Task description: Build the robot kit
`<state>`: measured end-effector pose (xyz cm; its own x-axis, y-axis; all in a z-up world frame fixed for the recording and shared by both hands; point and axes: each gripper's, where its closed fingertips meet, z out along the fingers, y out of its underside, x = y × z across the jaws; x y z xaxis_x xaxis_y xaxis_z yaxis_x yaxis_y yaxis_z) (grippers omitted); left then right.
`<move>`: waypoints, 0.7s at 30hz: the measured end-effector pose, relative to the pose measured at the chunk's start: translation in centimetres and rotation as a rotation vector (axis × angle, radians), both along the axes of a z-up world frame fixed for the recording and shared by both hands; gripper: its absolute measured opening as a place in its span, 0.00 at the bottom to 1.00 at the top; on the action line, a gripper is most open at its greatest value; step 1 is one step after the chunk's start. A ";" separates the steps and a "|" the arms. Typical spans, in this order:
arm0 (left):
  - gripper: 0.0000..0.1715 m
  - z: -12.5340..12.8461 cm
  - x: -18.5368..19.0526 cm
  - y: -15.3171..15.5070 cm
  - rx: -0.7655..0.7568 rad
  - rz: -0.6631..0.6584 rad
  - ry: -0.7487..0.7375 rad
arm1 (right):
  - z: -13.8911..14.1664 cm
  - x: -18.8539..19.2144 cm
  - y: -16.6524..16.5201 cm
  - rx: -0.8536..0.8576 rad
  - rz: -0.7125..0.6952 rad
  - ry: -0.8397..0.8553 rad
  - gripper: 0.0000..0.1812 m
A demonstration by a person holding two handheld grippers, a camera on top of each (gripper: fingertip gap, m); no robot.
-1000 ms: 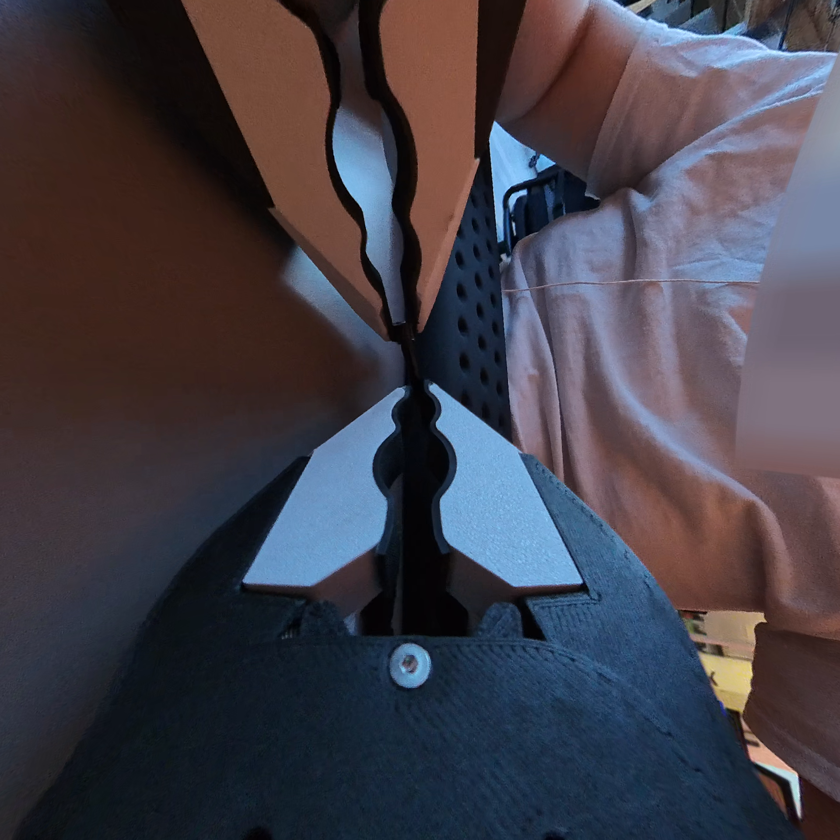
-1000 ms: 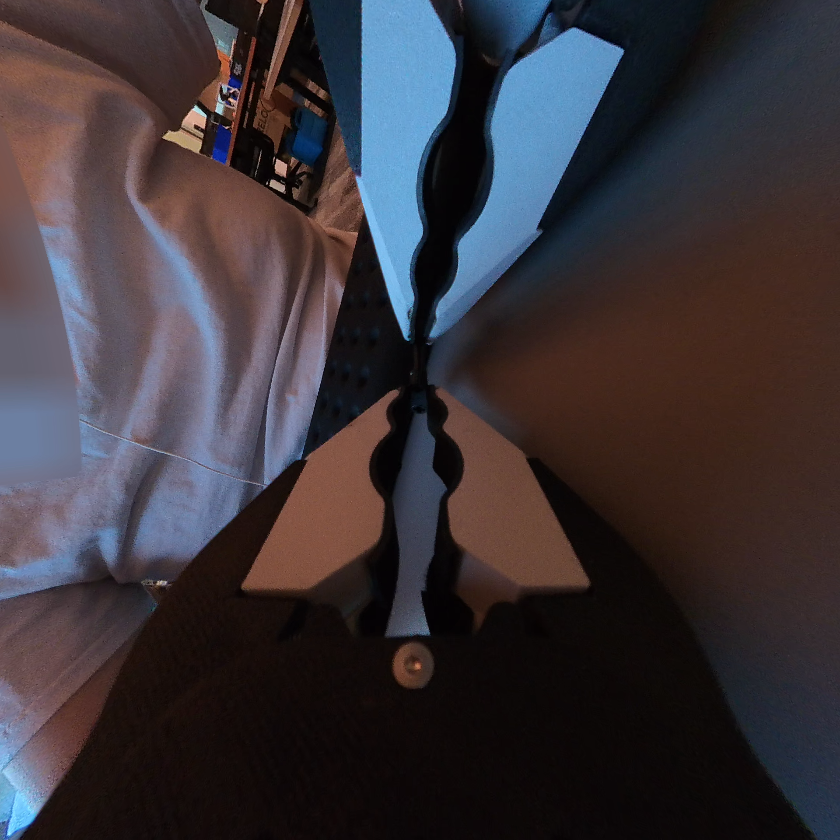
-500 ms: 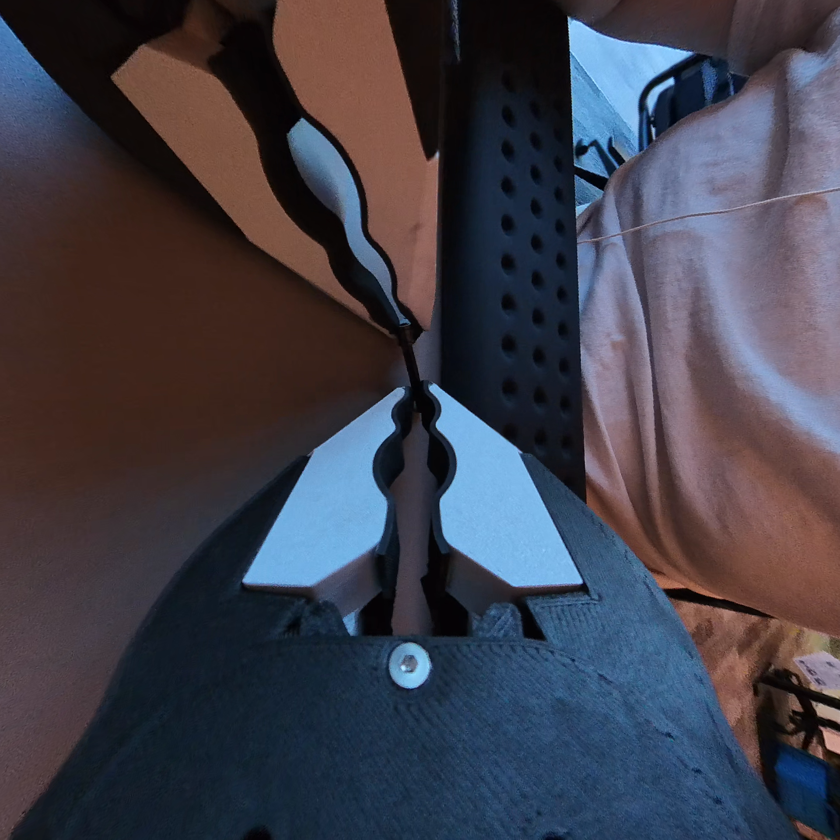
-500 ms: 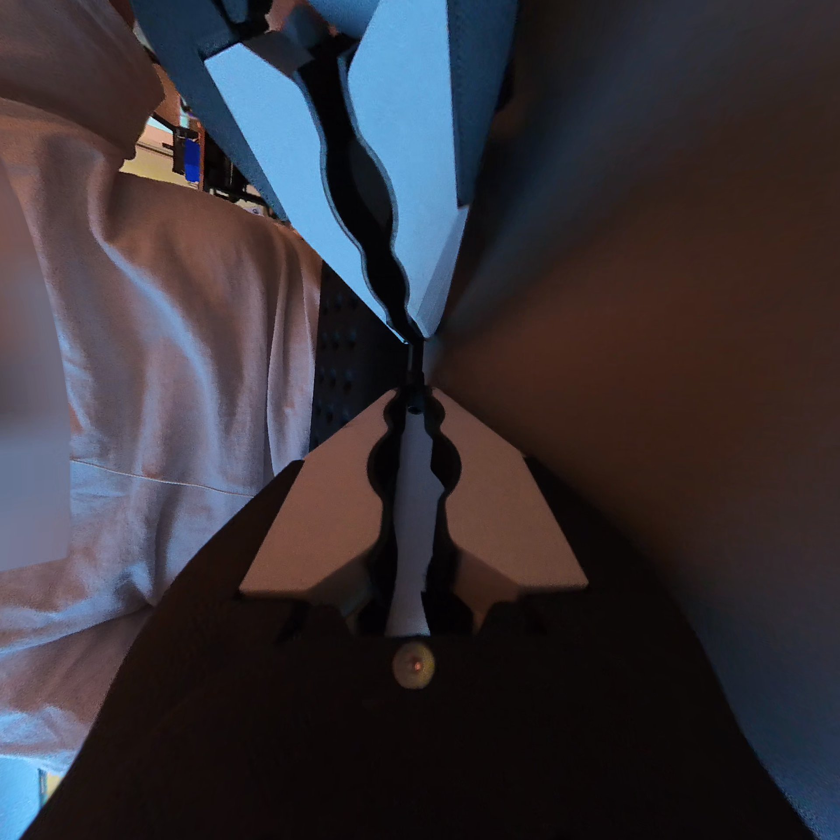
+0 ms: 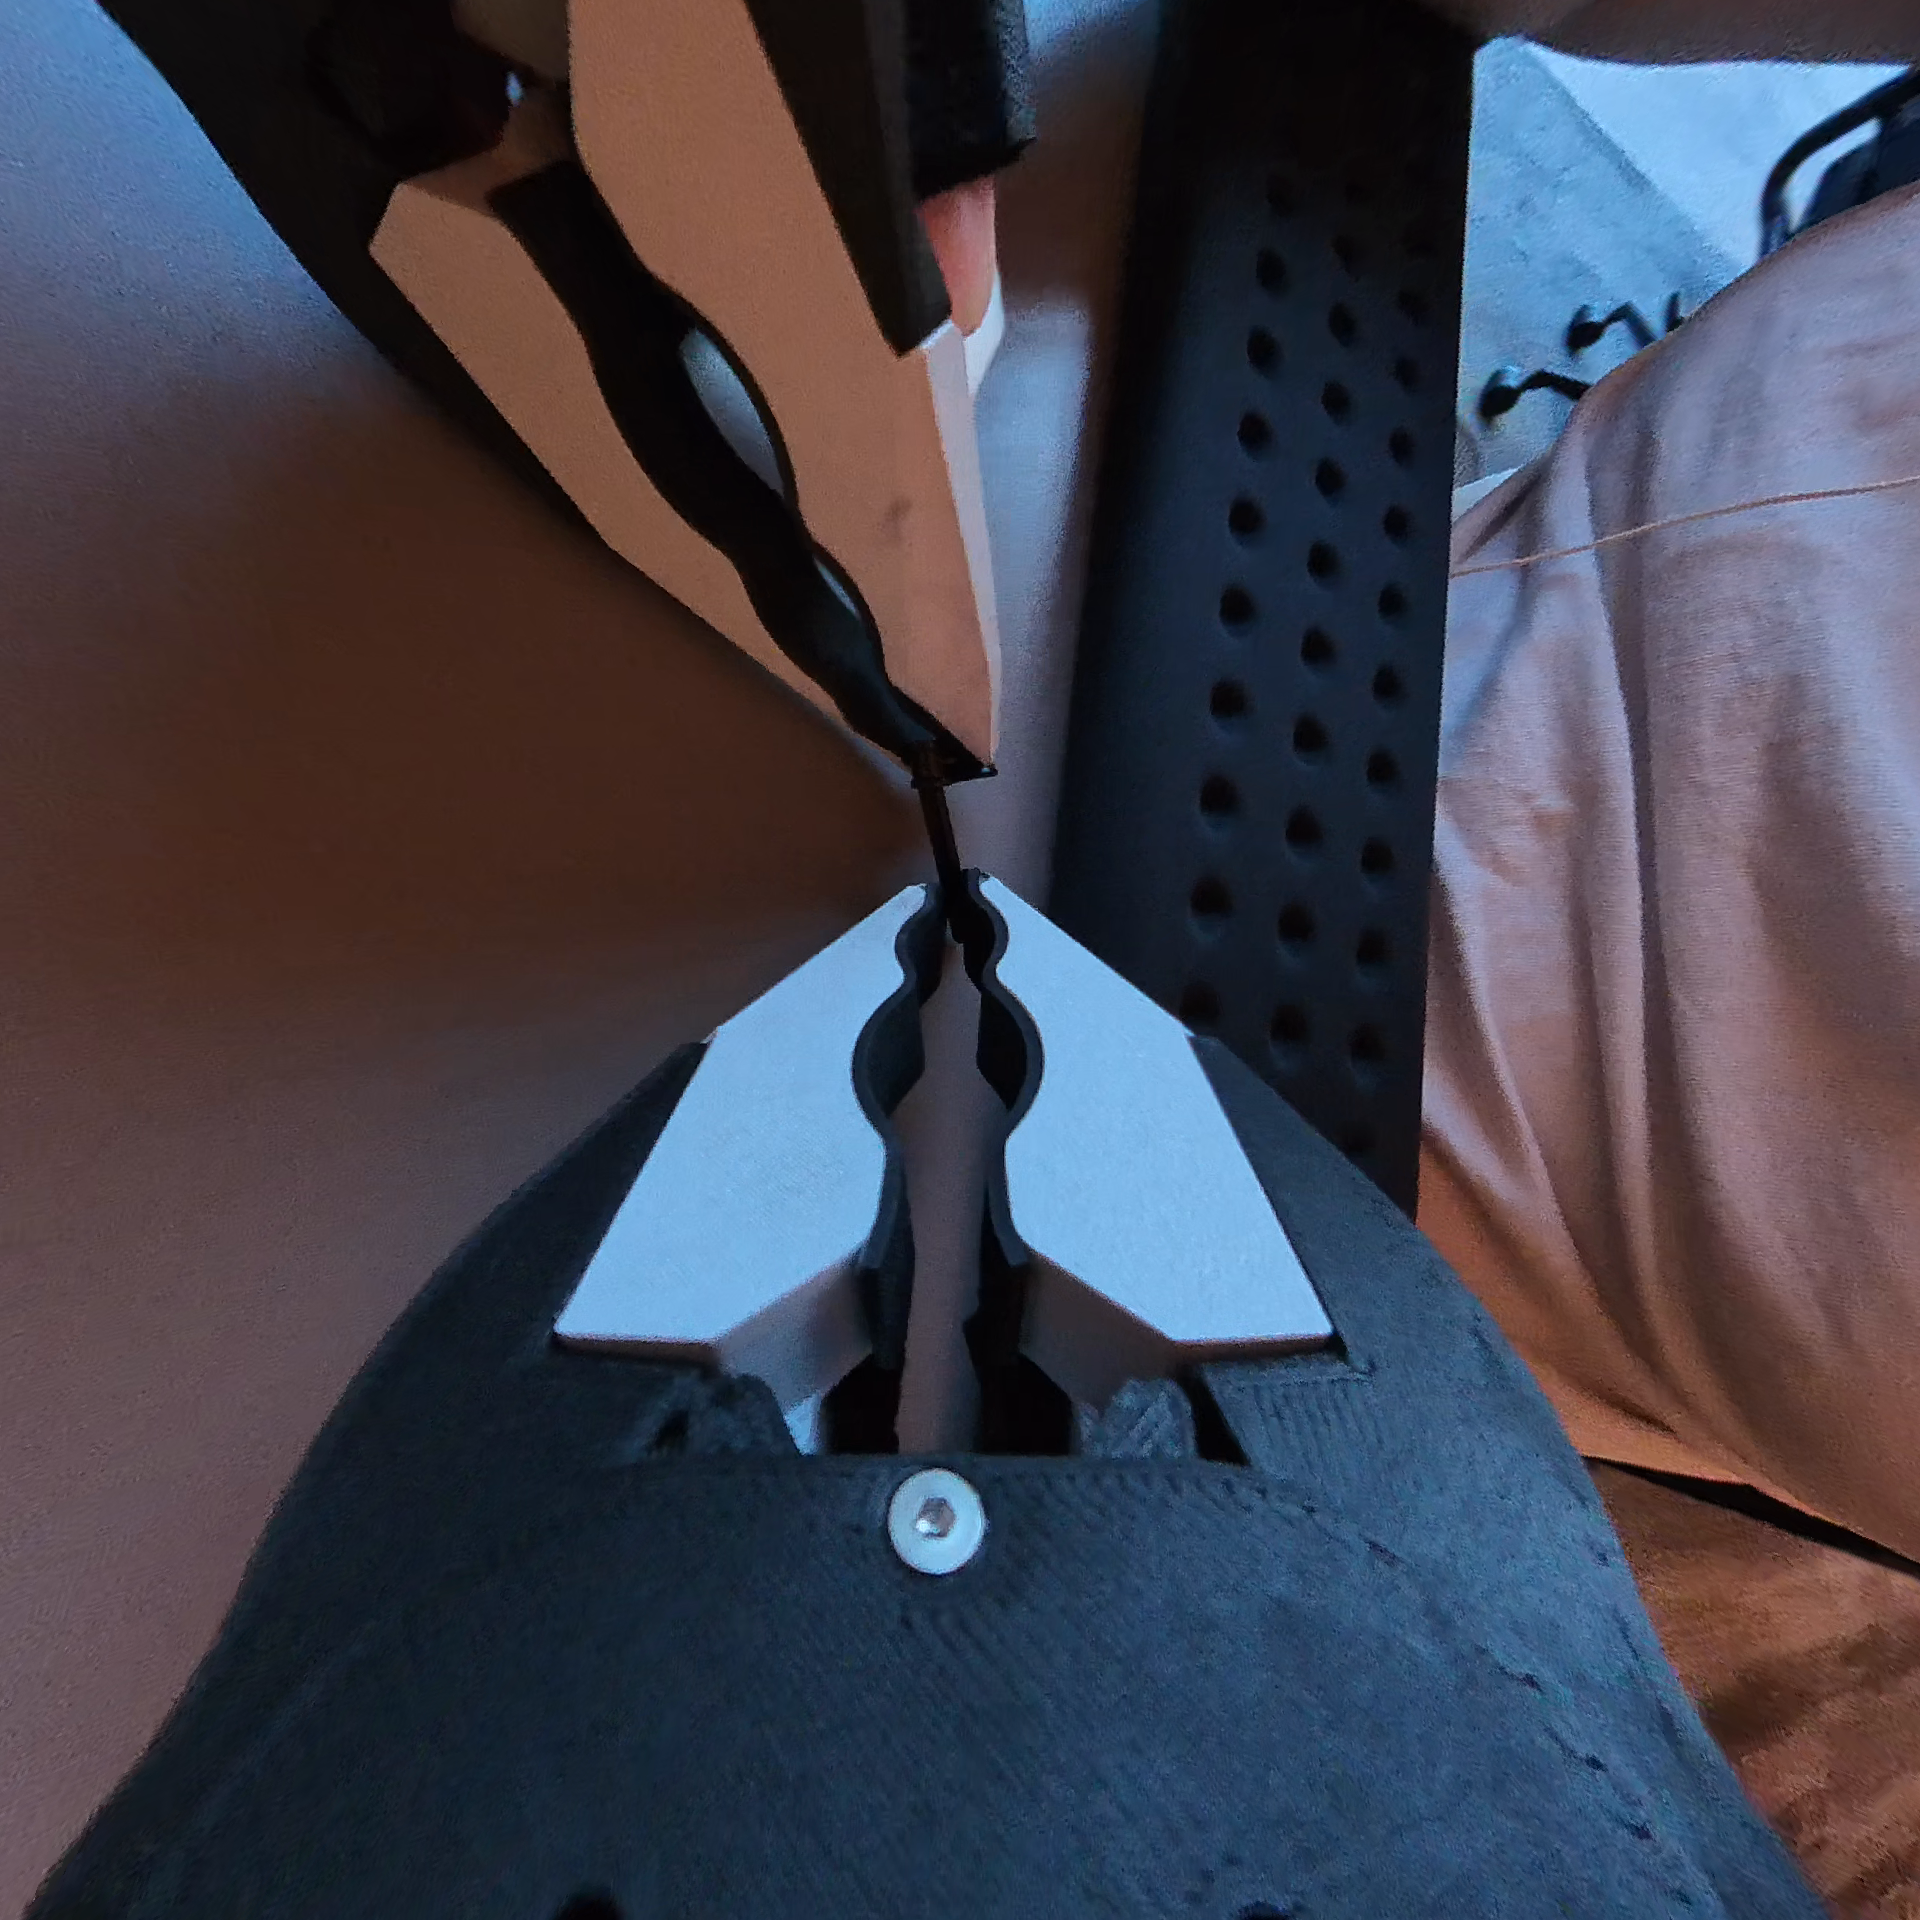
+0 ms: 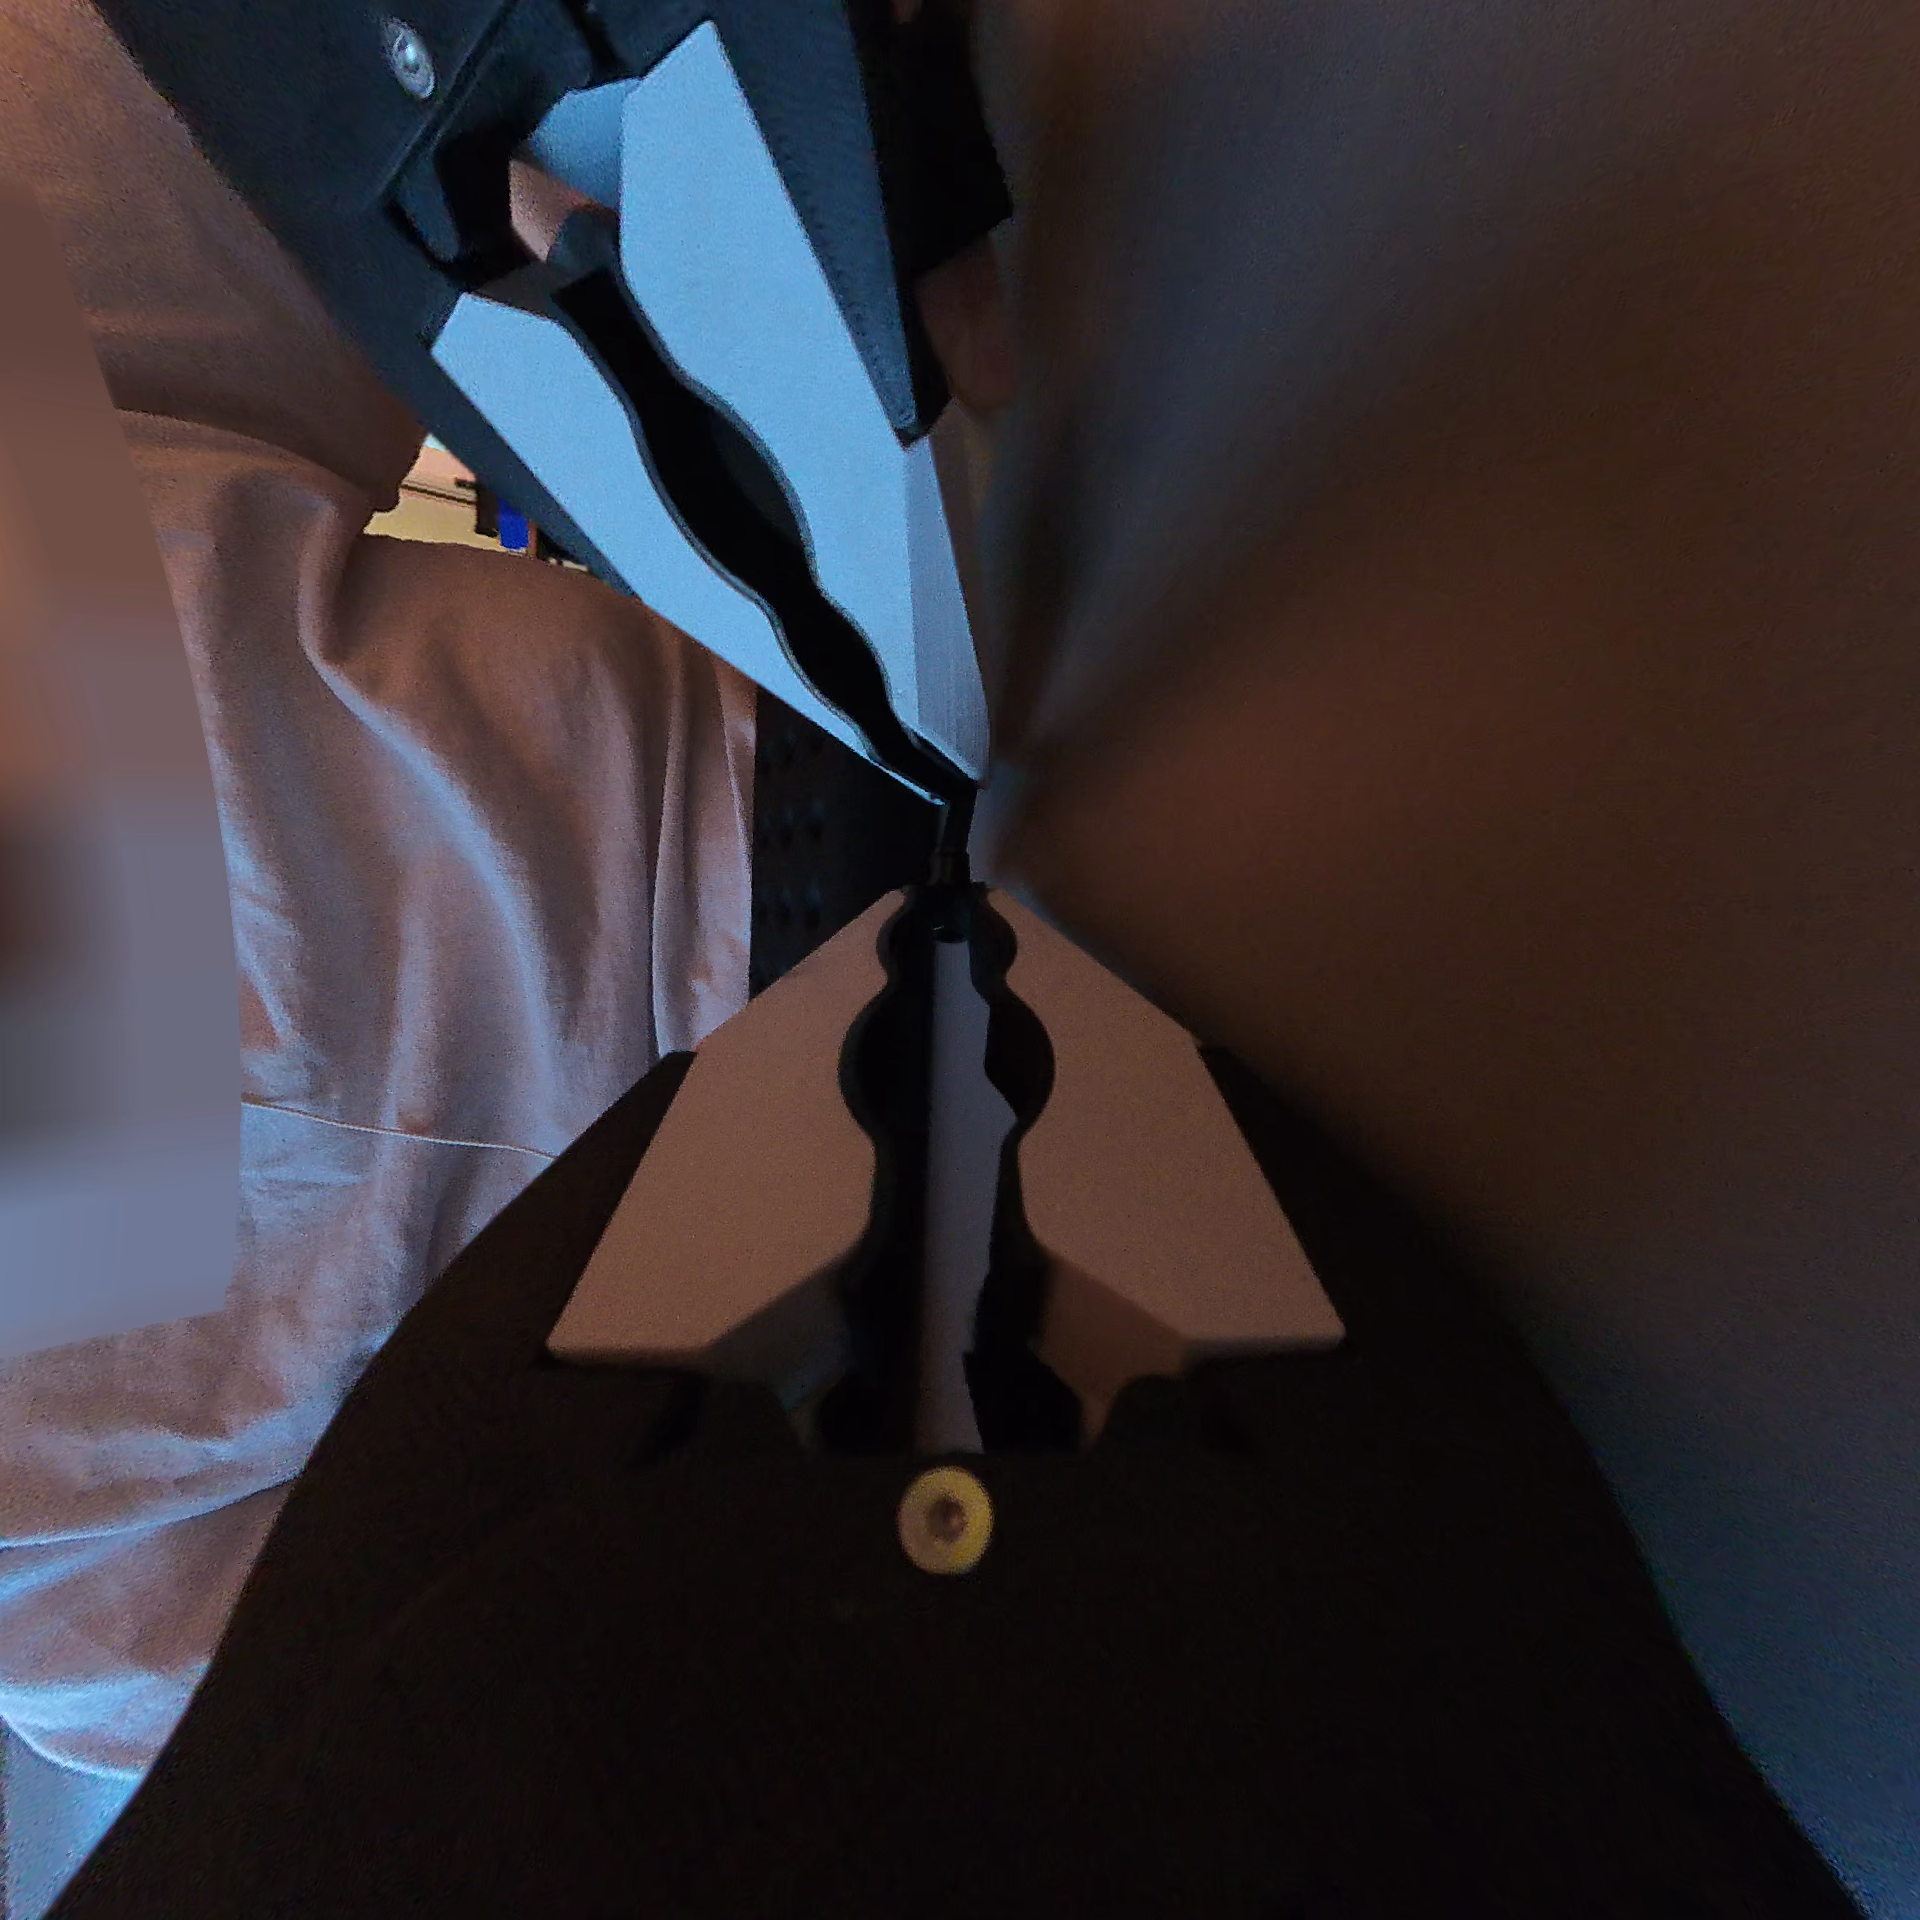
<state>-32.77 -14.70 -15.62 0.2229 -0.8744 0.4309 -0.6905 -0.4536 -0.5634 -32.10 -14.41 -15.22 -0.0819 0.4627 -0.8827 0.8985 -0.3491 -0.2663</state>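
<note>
Black, thin and short, a small strip is pinched at one end by the tips of the left gripper, whose jaws are clenched on it. Its other end is pinched by the right gripper, seen coming down from the upper left in the left wrist view, jaws likewise clamped. What the strip is cannot be told; it may be a cable tie or cord. In the right wrist view the same strip is seen stretched between the right gripper at the bottom and the left gripper above, tips nearly meeting. A fingertip in a black fingerless glove is seen beside the right gripper's finger. Just right of the tips a black perforated panel is seen standing upright. Beyond it a person's pale shirt is seen. A plain brownish surface fills the left side, blurred.
</note>
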 end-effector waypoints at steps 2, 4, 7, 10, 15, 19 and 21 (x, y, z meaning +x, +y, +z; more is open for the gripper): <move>0.00 -0.1 0.0 -0.1 0.037 -0.019 0.031 | -0.1 0.0 -0.1 -0.002 -0.001 -0.012 0.04; 0.00 -0.2 -0.1 -0.1 0.071 -0.048 0.072 | -0.2 0.1 -0.2 0.013 0.011 -0.014 0.04; 0.00 -0.2 -0.2 -0.2 0.112 -0.099 0.137 | -0.3 0.1 -0.4 0.023 0.020 -0.020 0.04; 0.00 -0.3 -0.3 -0.2 0.121 -0.130 0.193 | -0.4 0.1 -0.4 0.045 0.022 -0.019 0.04; 0.00 -0.3 -0.2 0.1 0.100 -0.133 0.198 | -0.4 0.0 -0.3 0.051 0.012 0.003 0.03; 0.00 -0.3 -0.2 0.2 0.092 -0.105 0.169 | -0.4 0.0 -0.1 0.057 0.004 0.009 0.03; 0.00 -0.3 -0.2 0.2 0.106 -0.115 0.180 | -0.5 0.0 -0.1 0.059 0.009 0.004 0.03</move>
